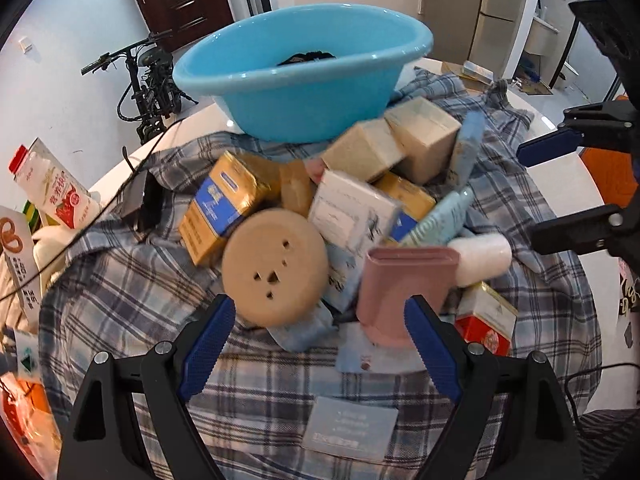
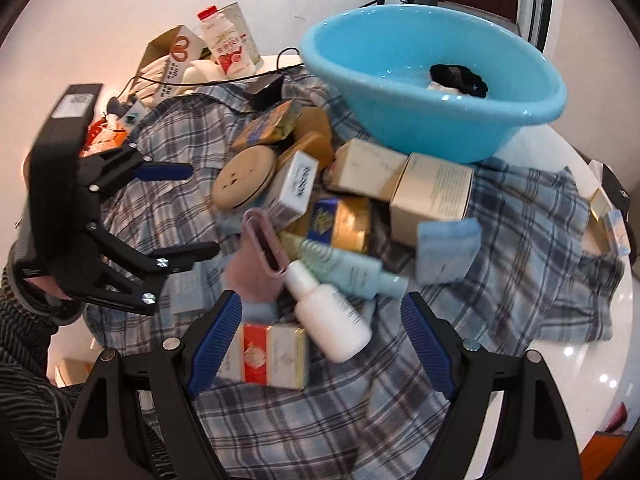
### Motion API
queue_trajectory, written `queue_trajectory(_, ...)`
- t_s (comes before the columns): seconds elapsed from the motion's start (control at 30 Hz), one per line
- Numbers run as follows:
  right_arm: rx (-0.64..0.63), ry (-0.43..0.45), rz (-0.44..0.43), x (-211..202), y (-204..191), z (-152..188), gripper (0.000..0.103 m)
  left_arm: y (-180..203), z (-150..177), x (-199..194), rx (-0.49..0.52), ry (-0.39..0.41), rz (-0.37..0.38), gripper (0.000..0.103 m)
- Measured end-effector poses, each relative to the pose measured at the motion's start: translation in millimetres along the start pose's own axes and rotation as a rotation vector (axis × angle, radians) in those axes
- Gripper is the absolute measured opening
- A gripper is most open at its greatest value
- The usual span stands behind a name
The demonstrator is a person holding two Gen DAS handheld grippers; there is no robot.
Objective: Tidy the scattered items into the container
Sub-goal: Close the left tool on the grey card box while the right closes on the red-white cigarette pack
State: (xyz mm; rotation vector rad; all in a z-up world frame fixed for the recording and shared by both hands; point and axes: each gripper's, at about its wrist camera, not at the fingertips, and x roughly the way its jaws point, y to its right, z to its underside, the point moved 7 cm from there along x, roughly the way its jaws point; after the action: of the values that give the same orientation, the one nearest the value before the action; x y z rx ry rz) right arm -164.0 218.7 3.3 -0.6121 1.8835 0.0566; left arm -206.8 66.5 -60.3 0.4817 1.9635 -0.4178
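While both grippers hang spread and empty, hovering over clutter piled on plaid cloth (image 1: 120, 300) on bench.
Left gripper (image 1: 320, 344) above pink case (image 1: 404, 292), right gripper (image 2: 320, 340) above white bottle (image 2: 332, 320); blue basin (image 1: 296, 80) behind pile, dark item inside.
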Motion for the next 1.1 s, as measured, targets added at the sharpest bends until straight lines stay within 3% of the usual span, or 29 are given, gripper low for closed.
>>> queue_trajectory(0.3,0.008,-0.037,-0.088,21,-25,44,0.081,18,38,7,0.037,-0.029,0.018,0.088)
queue_trajectory(0.6,-0.026,-0.035,-0.115,37,-46,63,0.081,31,78,14,0.062,-0.071,0.039,0.088)
queue_trajectory(0.73,0.015,-0.075,-0.19,44,-50,68,0.081,28,83,13,0.073,-0.074,0.048,0.088)
queue_trajectory(1.1,-0.006,-0.081,-0.104,56,-55,70,0.081,24,89,25,0.107,-0.114,0.055,0.088)
